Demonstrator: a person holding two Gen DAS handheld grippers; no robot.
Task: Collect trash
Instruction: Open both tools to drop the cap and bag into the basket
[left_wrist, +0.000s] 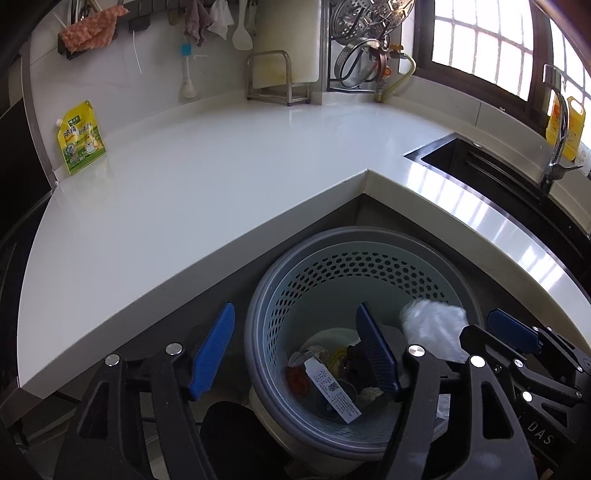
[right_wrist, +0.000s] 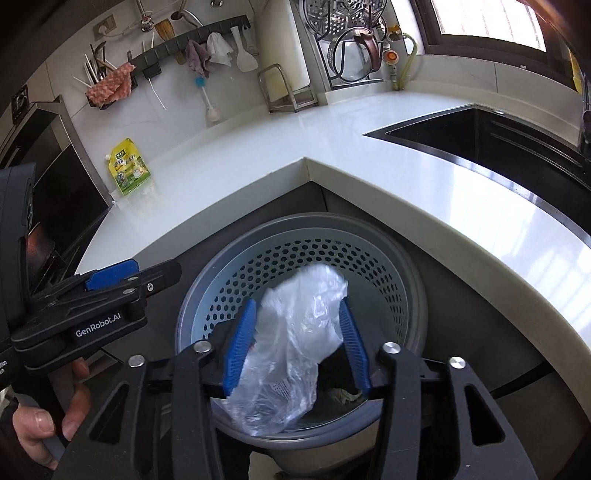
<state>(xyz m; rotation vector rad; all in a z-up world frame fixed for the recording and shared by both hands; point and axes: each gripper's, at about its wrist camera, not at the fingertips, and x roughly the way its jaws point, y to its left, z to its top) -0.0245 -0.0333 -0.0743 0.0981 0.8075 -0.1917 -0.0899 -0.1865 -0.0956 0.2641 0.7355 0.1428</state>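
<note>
We have a crumpled clear plastic bag between the blue pads of our right gripper, directly over the mouth of the perforated trash bin. The fingers stand moderately apart with the bag bulging between them; whether the pads are pinching it or only flanking it we cannot tell, and the blur on its upper part suggests it may be slipping. The bag's lower end hangs past the bin's near rim, so part of it lies outside the opening.

The step in hand, as we judge it, is dropping the bag in. To do it well we should carry the gripper a little farther over the bin's centre, so the trailing end clears the near rim, then spread the fingers fully and let it fall onto the paper and wrappers already at the bottom.

Our left gripper hovers over the bin's left side, fingers wide apart and holding nothing. It should keep out of the bag's path.

Farther out, the white L-shaped counter wraps the bin. A yellow-green pouch stands against the wall at the far left; the sink sits to the right.
</note>
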